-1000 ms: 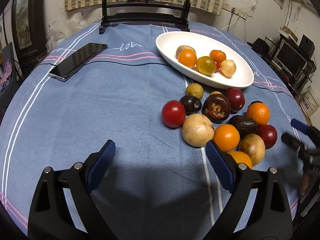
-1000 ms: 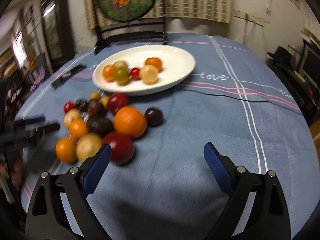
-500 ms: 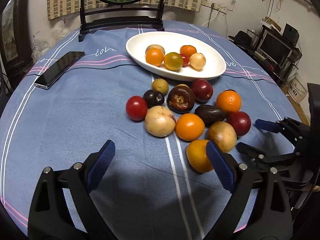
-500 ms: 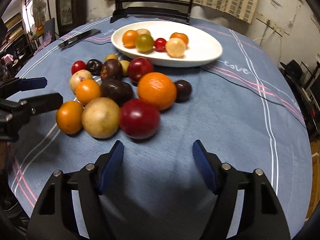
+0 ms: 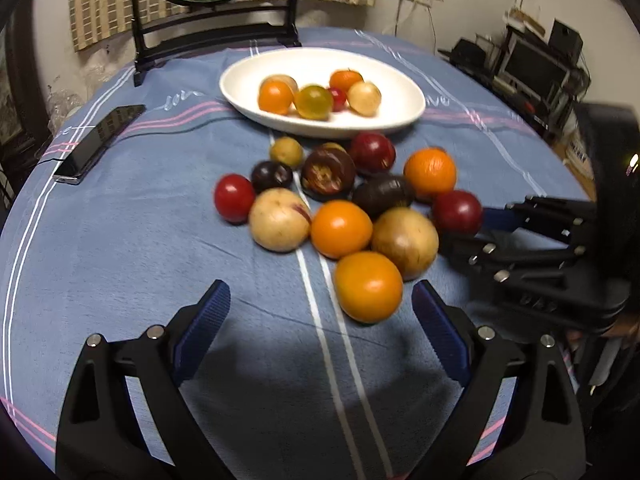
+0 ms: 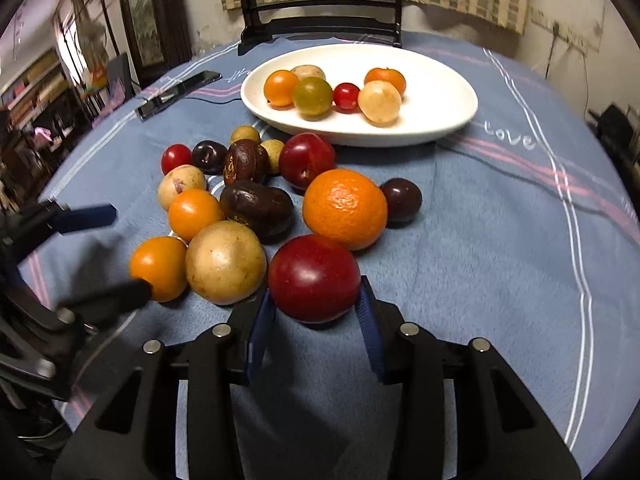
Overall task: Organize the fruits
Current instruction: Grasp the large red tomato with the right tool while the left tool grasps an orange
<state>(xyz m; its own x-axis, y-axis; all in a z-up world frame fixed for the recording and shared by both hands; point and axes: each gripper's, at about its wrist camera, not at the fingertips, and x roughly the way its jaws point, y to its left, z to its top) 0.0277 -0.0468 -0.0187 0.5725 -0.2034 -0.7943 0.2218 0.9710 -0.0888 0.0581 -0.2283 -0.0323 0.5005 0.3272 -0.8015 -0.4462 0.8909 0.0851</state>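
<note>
Several fruits lie in a pile on the blue tablecloth in front of a white oval plate point(image 5: 400, 120) point(image 6: 452, 92) that holds several small fruits. My right gripper point(image 6: 314, 304) has its blue pads against both sides of a dark red plum point(image 6: 314, 278) at the near edge of the pile; the plum rests on the cloth. The plum also shows in the left wrist view point(image 5: 458, 212), with the right gripper's fingers beside it. My left gripper point(image 5: 320, 312) is open and empty, with an orange fruit point(image 5: 368, 286) just beyond its fingertips.
A black phone point(image 5: 100, 142) lies at the left on the cloth. A dark wooden stand with a round screen point(image 5: 216, 8) stands behind the plate. The table edge curves off on the right, with shelves and electronics point(image 5: 532, 68) past it.
My right gripper has moved forward to the pile and narrowed its jaws around the dark red plum. My left gripper has come closer to the near orange fruit and stays open.
</note>
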